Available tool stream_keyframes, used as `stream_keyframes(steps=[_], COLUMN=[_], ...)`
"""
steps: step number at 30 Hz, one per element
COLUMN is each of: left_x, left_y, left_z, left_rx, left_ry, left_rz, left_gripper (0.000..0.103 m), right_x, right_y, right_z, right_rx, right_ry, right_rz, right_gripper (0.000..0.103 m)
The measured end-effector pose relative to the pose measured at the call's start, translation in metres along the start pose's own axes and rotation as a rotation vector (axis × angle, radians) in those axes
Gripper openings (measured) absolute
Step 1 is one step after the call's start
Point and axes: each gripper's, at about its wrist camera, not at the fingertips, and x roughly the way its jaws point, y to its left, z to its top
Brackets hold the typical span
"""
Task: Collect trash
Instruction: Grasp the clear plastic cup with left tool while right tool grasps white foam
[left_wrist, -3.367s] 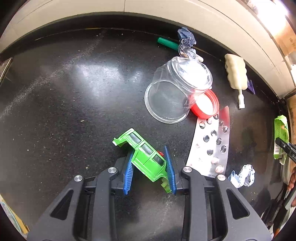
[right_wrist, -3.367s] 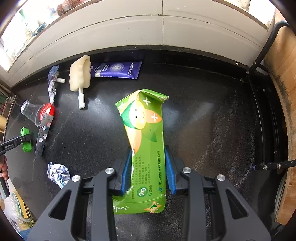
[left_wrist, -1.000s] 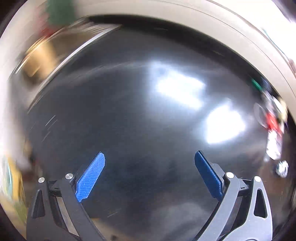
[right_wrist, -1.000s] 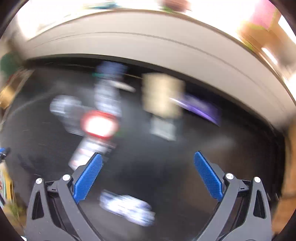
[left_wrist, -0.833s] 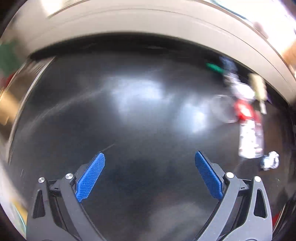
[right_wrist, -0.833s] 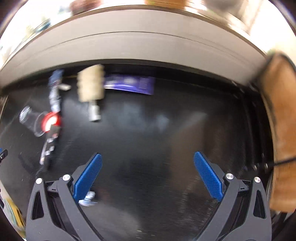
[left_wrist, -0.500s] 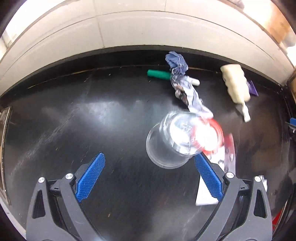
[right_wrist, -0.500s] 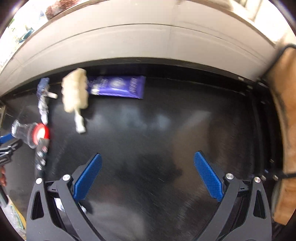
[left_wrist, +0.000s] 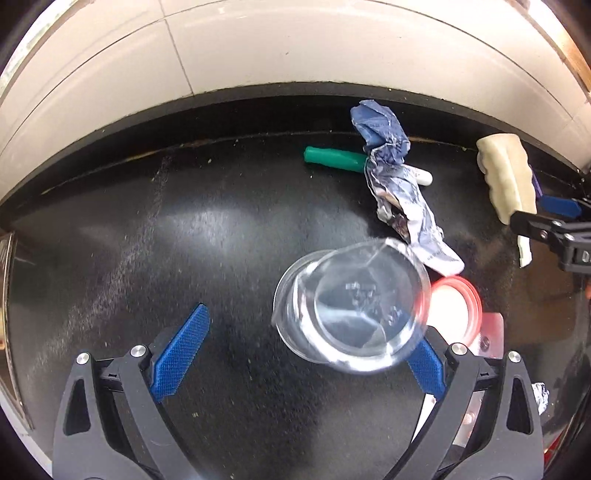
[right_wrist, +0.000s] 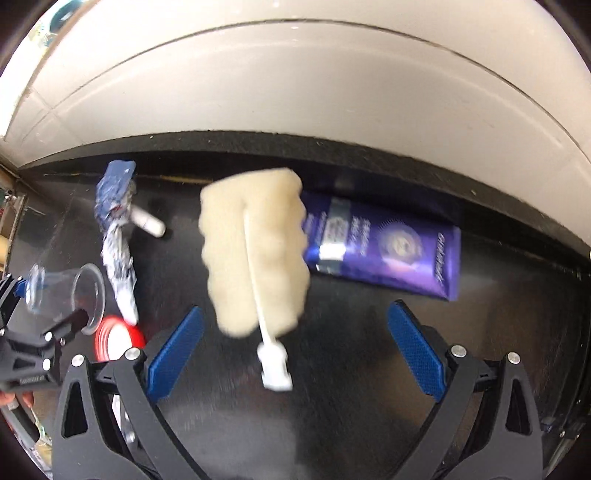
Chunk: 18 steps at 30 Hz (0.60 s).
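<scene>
The clear plastic cup (left_wrist: 351, 306) lies on its side on the black tabletop (left_wrist: 166, 240), between the left gripper (left_wrist: 308, 349)'s spread, empty fingers but crowding the 3 o'clock one, with a red lid (left_wrist: 456, 308) touching it there. The right gripper (right_wrist: 295, 349), fingers also released, frames a cream sponge brush (right_wrist: 255, 251), its handle toward 6 o'clock. Closing off-centre could roll the cup away or drag the lid along.

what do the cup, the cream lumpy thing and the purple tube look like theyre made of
Cup: clear thin plastic, glossy; the counter shows through it. Cream lumpy thing: probably soft foam sponge, matte and porous-looking, on a white plastic stick. Purple tube: likely flexible plastic, shiny with printed lettering.
</scene>
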Motion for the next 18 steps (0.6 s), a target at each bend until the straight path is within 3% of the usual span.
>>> stream_keyframes(steps=[4,6,7,8,9,10,12,18], left_x=[0.013,0.019,0.022,0.023,0.021,0.017,0.016,0.000], left_y=[-0.003,-0.007,0.000,-0.003,-0.007,-0.009,-0.008,0.008], left_z=[0.008,0.010,0.009,0.010,0.010,0.009,0.012,0.000], left_rx=[0.016,0.036,0.054,0.075,0.104,0.125,0.114,0.055], left_ry=[0.013,0.026,0.020,0.013,-0.012,-0.035,-0.004,0.013], left_rz=[-0.015,-0.046,-0.047,-0.058,-0.063,-0.051,-0.097,-0.148], left_gripper=[0.095,0.094,0.094,0.091,0.070,0.054,0.051,0.050], right_x=[0.009,0.011,0.011,0.009,0.007,0.008,0.005,-0.020], right_y=[0.006,0.008,0.009,0.010,0.011,0.013,0.010,0.002], right_z=[0.008,0.008,0.007,0.007,0.007,0.008,0.006,-0.020], right_rx=[0.018,0.021,0.026,0.021,0.015,0.017,0.043,0.068], right_ry=[0.017,0.013,0.008,-0.006,-0.015,-0.015,-0.012,-0.028], right_rz=[0.008,-0.003,-0.006,-0.004,0.000,0.001,0.016,-0.001], right_gripper=[0.092,0.073,0.070,0.057,0.037,0.036,0.030,0.028])
